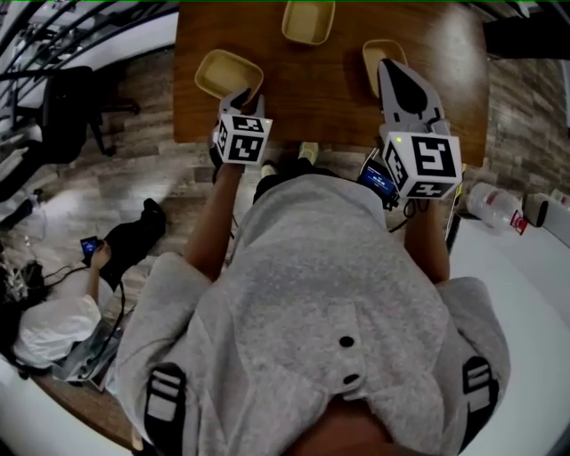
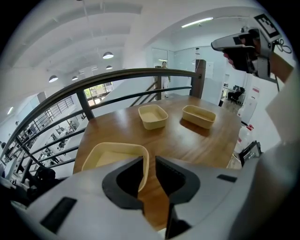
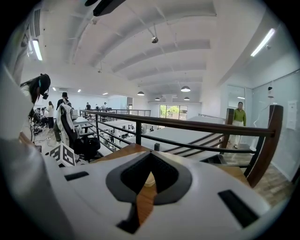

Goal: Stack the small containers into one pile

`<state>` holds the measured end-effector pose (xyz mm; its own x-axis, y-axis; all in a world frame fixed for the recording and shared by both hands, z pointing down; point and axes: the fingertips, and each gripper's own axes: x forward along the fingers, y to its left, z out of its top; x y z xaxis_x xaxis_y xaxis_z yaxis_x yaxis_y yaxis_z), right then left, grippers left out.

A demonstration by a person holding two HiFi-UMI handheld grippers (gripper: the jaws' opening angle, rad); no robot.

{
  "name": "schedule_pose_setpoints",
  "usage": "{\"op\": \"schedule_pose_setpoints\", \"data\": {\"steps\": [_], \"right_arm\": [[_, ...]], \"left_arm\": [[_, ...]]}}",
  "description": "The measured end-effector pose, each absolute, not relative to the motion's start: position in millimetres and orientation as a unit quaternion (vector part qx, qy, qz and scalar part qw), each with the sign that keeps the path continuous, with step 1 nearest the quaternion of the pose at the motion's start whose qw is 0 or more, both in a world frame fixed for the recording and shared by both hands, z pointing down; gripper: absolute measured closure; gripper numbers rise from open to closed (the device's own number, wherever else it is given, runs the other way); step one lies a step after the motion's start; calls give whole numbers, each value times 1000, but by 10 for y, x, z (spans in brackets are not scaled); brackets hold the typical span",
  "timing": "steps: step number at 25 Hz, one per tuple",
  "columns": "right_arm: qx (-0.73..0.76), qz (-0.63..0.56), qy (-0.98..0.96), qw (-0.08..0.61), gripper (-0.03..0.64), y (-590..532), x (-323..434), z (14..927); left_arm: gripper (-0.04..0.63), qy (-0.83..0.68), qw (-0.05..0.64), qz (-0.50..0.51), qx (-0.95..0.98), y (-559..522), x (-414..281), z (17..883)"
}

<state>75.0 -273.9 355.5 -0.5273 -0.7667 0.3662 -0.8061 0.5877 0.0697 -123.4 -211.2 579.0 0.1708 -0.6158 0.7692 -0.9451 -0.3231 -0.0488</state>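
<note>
On the brown wooden surface [image 1: 312,111] three shallow beige containers lie well apart, all with the open side up. The left container [image 1: 224,73] sits near the surface's left front corner, turned askew to the edges. In the left gripper view its long side runs across the picture. The left gripper [image 1: 242,96] points steeply down at its near right end. Its fingers stand apart, astride the right wall. The left finger is inside the container, the right finger is outside, and bare wood shows between the wall and the right finger.

The middle container [image 1: 308,20] lies farther back, cut by the top of the head view.

The right container [image 1: 374,52] lies with its long axis running from the near edge toward the far edge, partly covered by the right gripper [image 1: 385,64]. That gripper hangs above it, tilted slightly down. Its fingers are together at the tips with nothing between them.
</note>
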Motion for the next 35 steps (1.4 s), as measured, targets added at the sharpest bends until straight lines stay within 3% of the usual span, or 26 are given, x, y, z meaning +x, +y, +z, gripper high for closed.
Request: {"op": "schedule_pose_setpoints", "data": {"steps": [7,19,25,35], "right_arm": [[446,57,-872,193,605,-2855,600,3628],[447,55,-871,195,604,-2887,829,3617],[450,55,-871,190,604,-2890,950,3565],[444,57,-873,192,604,-2839,847,3613]], "left_arm": [[517,-534,248,380,713,-2191,-1463,6092],[518,-518,252,410,707,-2200,-1245,6278],[560,-510,241,423,709,-2196,-1173,6273],[568,-506,226,427,714,-2157,-1286,6211]]}}
